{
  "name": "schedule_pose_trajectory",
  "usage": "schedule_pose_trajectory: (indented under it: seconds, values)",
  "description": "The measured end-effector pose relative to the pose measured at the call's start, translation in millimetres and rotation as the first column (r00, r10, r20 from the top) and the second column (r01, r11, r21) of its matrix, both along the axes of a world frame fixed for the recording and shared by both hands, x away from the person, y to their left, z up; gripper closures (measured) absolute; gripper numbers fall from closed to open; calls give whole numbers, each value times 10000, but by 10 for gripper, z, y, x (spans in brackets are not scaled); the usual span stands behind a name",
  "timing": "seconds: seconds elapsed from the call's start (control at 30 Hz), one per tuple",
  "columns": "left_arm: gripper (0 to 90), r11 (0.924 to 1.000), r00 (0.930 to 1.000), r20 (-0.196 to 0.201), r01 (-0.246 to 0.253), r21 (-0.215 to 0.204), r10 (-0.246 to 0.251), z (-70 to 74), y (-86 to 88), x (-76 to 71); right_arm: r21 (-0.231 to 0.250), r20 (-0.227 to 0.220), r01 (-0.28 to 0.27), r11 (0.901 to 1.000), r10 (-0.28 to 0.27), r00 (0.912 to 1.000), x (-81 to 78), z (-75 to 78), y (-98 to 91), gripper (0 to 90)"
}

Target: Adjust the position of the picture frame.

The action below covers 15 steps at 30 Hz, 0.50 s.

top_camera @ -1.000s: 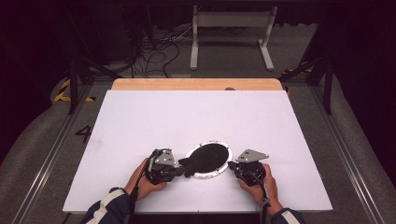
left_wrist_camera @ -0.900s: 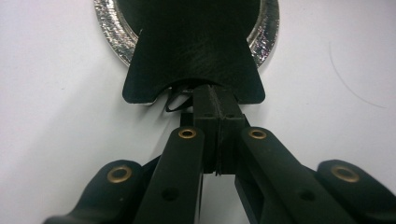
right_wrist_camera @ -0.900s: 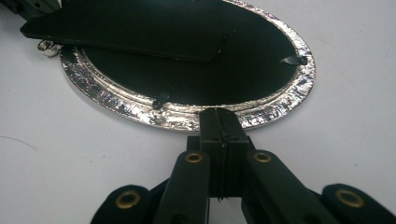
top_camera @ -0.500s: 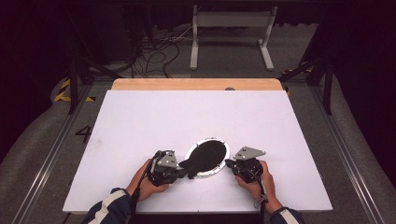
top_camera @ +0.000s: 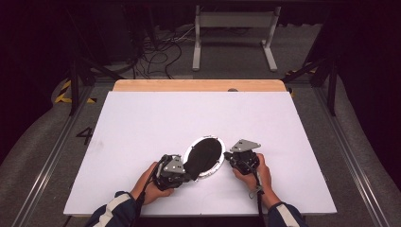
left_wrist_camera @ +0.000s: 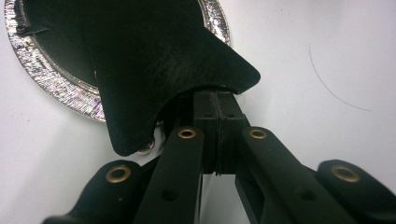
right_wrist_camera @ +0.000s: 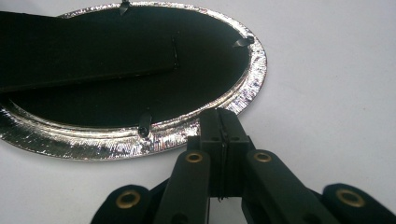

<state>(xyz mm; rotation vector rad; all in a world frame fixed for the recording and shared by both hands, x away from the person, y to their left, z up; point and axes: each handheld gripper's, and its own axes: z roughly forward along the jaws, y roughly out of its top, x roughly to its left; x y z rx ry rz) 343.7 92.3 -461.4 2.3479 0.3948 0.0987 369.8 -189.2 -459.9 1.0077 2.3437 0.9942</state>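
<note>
Silver-rimmed and oval, a picture frame (top_camera: 206, 156) lies back-up on the white table (top_camera: 142, 123), near its front edge, between two handheld grippers. Its black easel stand (left_wrist_camera: 154, 70) is lifted off the black backing. The left gripper (left_wrist_camera: 215, 100) has its jaws pressed together just under the stand's flared foot. The right gripper (right_wrist_camera: 223, 123) also has its jaws together, tips touching the frame's textured metal rim (right_wrist_camera: 252, 79).
</note>
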Motion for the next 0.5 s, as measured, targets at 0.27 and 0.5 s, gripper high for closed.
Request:
schedule_pose_trajectory:
  seconds: [0.27,0.5]
  values:
    - [900,9970,9966,542,590,495,-616,38,64,-73,48,2,-76,10000,76,10000,-94,-5,-20,897]
    - [891,9983,9964,663,-513,-262,529,107,373,35,134,-329,-755,9971,759,9966,-307,11,-67,890]
